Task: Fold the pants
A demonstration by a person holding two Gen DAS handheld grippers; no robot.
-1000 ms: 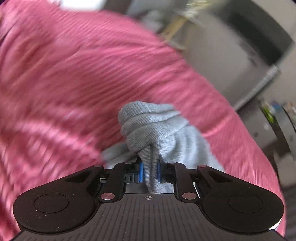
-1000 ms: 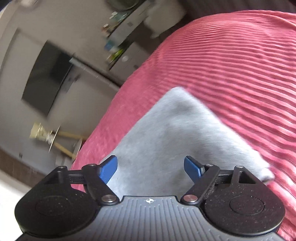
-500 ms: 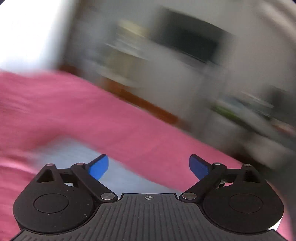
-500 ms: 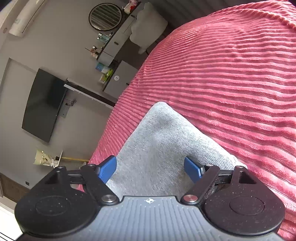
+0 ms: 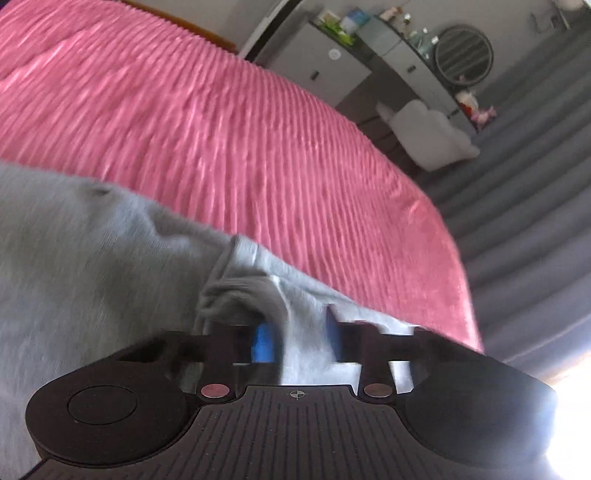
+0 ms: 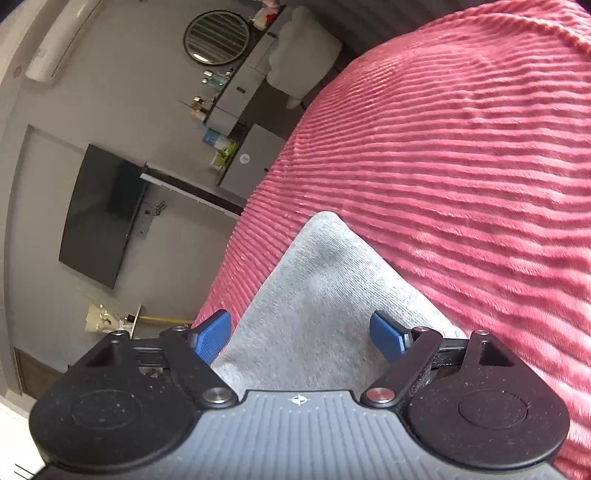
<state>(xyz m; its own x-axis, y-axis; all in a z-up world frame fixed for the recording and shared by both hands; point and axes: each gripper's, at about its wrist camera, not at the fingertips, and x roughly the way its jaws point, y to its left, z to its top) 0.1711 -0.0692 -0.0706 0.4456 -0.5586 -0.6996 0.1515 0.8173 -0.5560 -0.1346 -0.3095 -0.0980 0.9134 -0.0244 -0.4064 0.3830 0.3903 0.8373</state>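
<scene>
Grey pants (image 5: pixel 92 266) lie on a pink ribbed bedspread (image 5: pixel 221 129). My left gripper (image 5: pixel 299 332) sits at their near edge, jaws closing tight on a bunched fold of the grey cloth, and the blue pads (image 5: pixel 264 343) press on it. In the right wrist view a folded corner of the pants (image 6: pixel 325 288) points away from me on the bedspread (image 6: pixel 461 166). My right gripper (image 6: pixel 299 332) hovers over that corner, open, with its blue pads wide apart on either side of the cloth and not pressing it.
The bed's far edge drops off toward a wall with a dark TV (image 6: pixel 99 214), a grey cabinet (image 6: pixel 251 162) and a round mirror (image 6: pixel 218 33). A white chair (image 5: pixel 424 133) and grey curtains (image 5: pixel 535 184) stand beyond the bed's corner.
The left gripper let go of the bunched cloth, swept across the bed with jaws open, and has now closed on another fold at the pants' edge. The right gripper stayed open, drifting slightly.
</scene>
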